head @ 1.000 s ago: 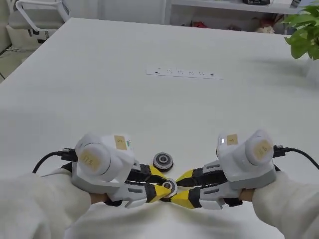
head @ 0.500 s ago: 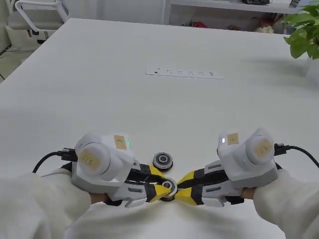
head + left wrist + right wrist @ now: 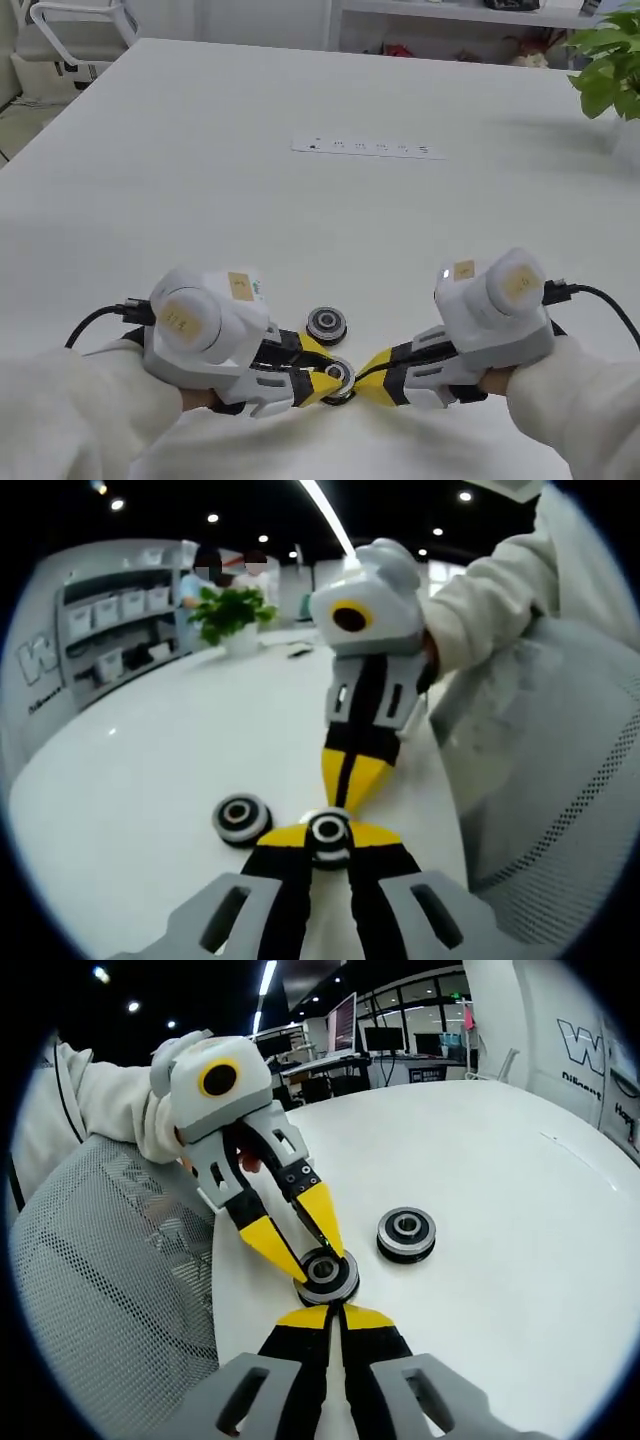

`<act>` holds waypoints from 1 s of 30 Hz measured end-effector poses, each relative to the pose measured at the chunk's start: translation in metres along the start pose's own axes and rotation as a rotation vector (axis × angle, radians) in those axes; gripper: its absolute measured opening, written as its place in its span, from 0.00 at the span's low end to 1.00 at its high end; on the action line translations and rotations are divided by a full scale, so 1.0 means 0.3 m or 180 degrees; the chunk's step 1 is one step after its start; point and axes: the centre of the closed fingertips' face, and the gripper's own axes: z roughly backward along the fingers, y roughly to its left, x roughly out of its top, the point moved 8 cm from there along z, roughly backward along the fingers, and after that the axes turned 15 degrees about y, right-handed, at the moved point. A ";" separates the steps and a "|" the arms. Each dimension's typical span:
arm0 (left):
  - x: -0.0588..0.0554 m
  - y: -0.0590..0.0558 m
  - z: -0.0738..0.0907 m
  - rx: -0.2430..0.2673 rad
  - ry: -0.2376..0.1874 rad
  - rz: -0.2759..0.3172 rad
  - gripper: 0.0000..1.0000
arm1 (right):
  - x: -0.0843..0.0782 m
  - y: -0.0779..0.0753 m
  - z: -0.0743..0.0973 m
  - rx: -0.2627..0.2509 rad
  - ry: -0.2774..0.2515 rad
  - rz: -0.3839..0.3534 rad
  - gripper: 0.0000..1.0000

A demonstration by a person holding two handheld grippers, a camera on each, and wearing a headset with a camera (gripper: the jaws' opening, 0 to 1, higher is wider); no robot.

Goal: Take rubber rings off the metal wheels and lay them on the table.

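Workbench, close to the person's body: the left gripper (image 3: 329,835) is clamped across a metal wheel (image 3: 328,1273), one finger on each side of it, holding it just above the table (image 3: 300,220). The right gripper (image 3: 335,1315) faces it tip to tip. Its fingers are drawn almost together and their points rest against the near rim of the wheel, where the black ring (image 3: 352,1278) sits. Whether they have a pinch of rubber between them cannot be told. A second wheel (image 3: 326,323), its ring in place, lies flat on the table just beyond the left fingers and apart from both grippers.

The step in hand looks like the first peel, and the job is barely begun, since no loose ring is in sight. To do it well, the left fingers should press on the metal faces and leave the rubber free. The right fingers need to bite only the outer lip of the ring, then roll it sideways over the rim instead of pulling straight back, which would likely drag the wheel out of the clamp. A shallow bite may slip off the rubber.

Storage bins (image 3: 105,610) line shelves far beyond the fingers in the left gripper view, and their contents are too small to make out.
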 end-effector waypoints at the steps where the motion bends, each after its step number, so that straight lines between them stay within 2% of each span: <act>1: 0.000 0.000 0.000 -0.0001 -0.0001 0.0002 0.14 | 0.000 0.000 -0.001 -0.0004 0.0005 -0.0011 0.00; 7: -0.001 0.000 0.001 -0.0015 -0.0024 0.0053 0.14 | 0.001 0.008 -0.001 -0.0027 0.0044 -0.0099 0.00; 9: -0.002 0.003 0.000 -0.0045 -0.0044 0.0175 0.13 | -0.001 0.009 -0.002 -0.0002 0.0076 -0.0218 0.00; 11: 0.000 0.004 -0.001 -0.0022 -0.0038 0.0121 0.14 | 0.002 0.009 -0.004 -0.0003 0.0086 -0.0203 0.00; 14: 0.002 0.006 -0.005 -0.0029 -0.0056 0.0170 0.14 | 0.002 0.013 -0.005 -0.0032 0.0101 -0.0163 0.00; 26: 0.005 0.012 -0.010 -0.0001 -0.0061 0.0113 0.14 | 0.006 0.007 -0.006 -0.0032 0.0082 -0.0215 0.00; 30: 0.001 0.014 -0.004 -0.0055 -0.0060 0.0226 0.14 | 0.007 0.003 -0.004 -0.0035 0.0077 -0.0237 0.00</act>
